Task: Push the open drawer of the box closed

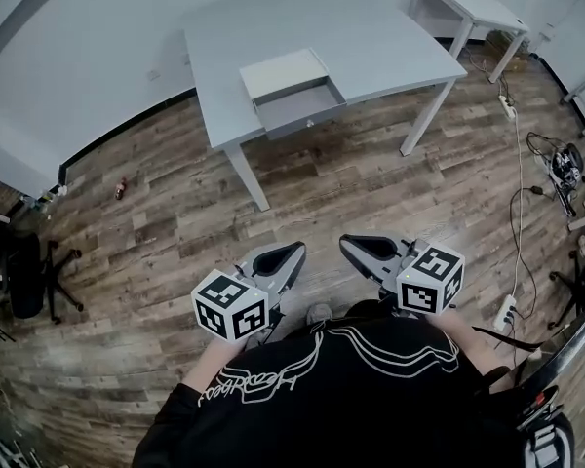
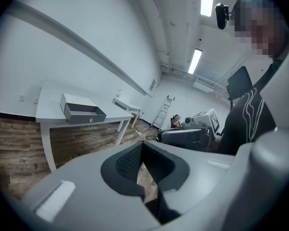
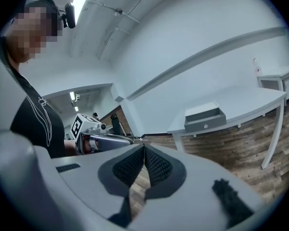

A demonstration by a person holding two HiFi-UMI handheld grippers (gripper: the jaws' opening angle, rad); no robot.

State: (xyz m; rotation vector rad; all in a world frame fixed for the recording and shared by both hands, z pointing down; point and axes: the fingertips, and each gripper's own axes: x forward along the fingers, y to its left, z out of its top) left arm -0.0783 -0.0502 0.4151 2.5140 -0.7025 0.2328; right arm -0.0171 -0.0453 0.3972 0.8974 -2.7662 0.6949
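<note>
A grey box (image 1: 285, 72) sits near the front edge of a grey table (image 1: 370, 37), its drawer (image 1: 299, 106) pulled out toward me. The box (image 2: 78, 107) shows far off to the left in the left gripper view, and the box (image 3: 204, 116) is at mid right in the right gripper view, with the drawer front (image 3: 206, 124) and its small knob facing me. My left gripper (image 1: 292, 252) and right gripper (image 1: 350, 245) hang side by side close to my body, well short of the table. Both are shut with nothing between the pads (image 2: 130, 165) and pads (image 3: 156, 166).
A second grey table (image 1: 473, 3) stands at the back right. A black office chair (image 1: 24, 271) is at the left. Cables and a power strip (image 1: 507, 310) lie on the wooden floor at the right. A ladder (image 2: 164, 110) leans far back.
</note>
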